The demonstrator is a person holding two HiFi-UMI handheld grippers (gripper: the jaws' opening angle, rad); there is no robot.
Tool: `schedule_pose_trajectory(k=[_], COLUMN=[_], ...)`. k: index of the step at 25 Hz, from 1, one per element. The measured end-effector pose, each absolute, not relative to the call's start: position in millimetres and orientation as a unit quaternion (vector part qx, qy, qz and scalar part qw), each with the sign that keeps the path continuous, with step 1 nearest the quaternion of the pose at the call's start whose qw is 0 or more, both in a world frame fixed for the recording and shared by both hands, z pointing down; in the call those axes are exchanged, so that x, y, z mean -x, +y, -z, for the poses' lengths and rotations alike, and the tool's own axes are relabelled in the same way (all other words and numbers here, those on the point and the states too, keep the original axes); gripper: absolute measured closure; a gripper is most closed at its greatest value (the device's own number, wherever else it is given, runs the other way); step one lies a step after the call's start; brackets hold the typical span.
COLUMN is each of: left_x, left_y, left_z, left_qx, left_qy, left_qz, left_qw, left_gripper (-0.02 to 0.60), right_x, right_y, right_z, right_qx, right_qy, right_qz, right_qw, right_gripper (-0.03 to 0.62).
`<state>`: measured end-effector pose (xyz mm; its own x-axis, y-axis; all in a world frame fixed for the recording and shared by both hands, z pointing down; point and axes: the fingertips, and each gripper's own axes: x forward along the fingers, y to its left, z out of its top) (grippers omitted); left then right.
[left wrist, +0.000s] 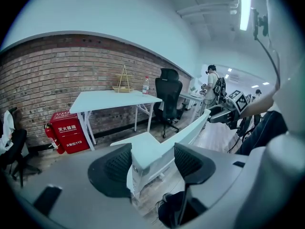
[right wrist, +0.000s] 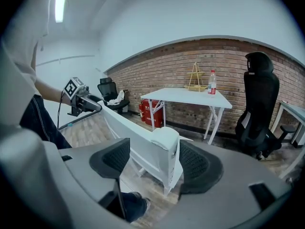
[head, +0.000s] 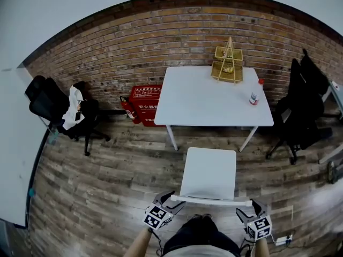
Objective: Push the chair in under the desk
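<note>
We stand behind the white chair (head: 209, 173) with its flat square seat, which sits at 6 o'clock from the white rectangular desk (head: 203, 108) and clear of it – a strip of wooden plank floor (head: 123, 165) shows between the seat's front edge and the desk legs. Our left gripper (head: 170, 199) is at the 9 o'clock end of the chair's slim backrest rail (head: 211, 199), and our right gripper (head: 247, 206) is at the 3 o'clock end. In the left gripper view the jaws stand apart with the rail's corner between the black ribbed pads (left wrist: 116, 166), not clamped on it. In the right gripper view the jaws are likewise wide, the rail's rounded end between them – a gap shows on one side. On the desk at 1 o'clock stand a light wooden tiered rack (head: 228, 64) and a clear bottle with a red cap (head: 255, 92). A red box (head: 146, 104) sits against the brick wall (head: 177, 39) at 11 o'clock, and black office chairs stand at 9 o'clock (head: 56, 108) and 3 o'clock (head: 300, 103)
</note>
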<state>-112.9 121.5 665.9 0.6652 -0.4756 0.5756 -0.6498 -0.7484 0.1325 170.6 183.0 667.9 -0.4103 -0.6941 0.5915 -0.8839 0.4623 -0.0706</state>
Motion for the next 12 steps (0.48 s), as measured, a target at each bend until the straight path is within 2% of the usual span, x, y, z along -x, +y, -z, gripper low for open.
schedule_pose_trajectory(k=[12], left_x=[114.5], left_y=[120.8], left_z=[-668.3], left_qx=[-0.894], left_qy=[-0.321], left_qz=[-0.249], left_qw=[0.187], left_gripper=[0.308], right_x=[-169.1], right_y=[172.6], right_z=[-672.5], right_qx=[-0.49], right_qy=[-0.814], right_qz=[-0.193], right_qw=[0.246], right_gripper=[0.276])
